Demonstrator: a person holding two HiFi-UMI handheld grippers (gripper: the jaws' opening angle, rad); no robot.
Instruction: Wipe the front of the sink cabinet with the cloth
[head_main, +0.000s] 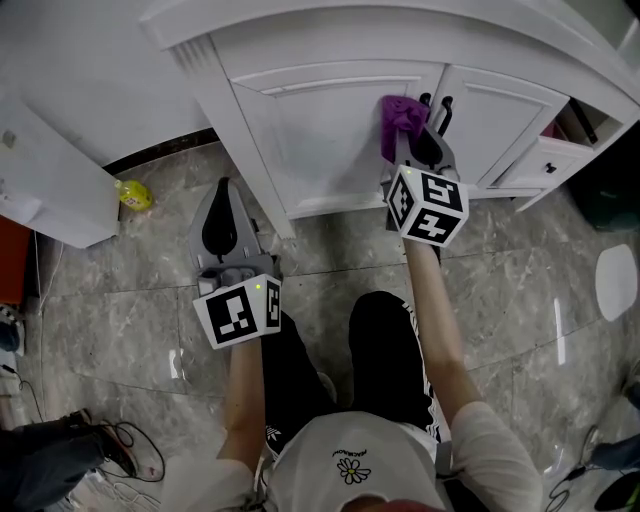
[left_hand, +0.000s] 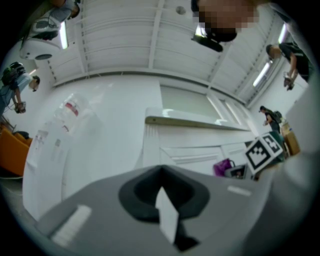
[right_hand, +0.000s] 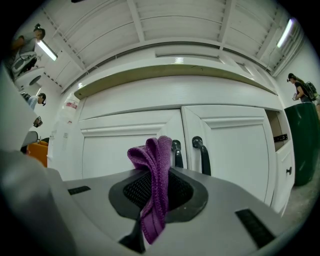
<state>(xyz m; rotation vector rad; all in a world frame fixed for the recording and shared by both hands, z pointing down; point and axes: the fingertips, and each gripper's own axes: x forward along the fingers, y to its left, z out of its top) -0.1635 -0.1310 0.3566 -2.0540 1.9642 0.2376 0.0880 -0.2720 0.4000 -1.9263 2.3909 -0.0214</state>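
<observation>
Right gripper (head_main: 412, 128): fingers clenched on the purple cloth (head_main: 400, 118). In the right gripper view the cloth (right_hand: 155, 165) stands up out of the closed jaws of the right gripper (right_hand: 152, 200), folded over at the top, with a tail hanging down toward me.

Location of cloth: at my 1 o'clock, held up to the front of the white sink cabinet (head_main: 330, 130), on the inner edge of the left-hand door. The two black door handles (head_main: 438, 110) are just beside it at its 3 o'clock. I cannot tell whether the cloth touches the door.

Left gripper (head_main: 226, 188): fingers closed together, gripping nothing that I can identify. In the left gripper view a pale sliver shows at the seam of the left gripper (left_hand: 167, 210); I cannot tell what it is. This gripper is held low over the grey stone floor (head_main: 520, 300) at my 11 o'clock, apart from the cabinet's corner post.

Other findings: a drawer (head_main: 545, 160) at the cabinet's right end stands pulled out, at my 2 o'clock. A small yellow object (head_main: 133, 195) lies on the floor at my 10 o'clock.
</observation>
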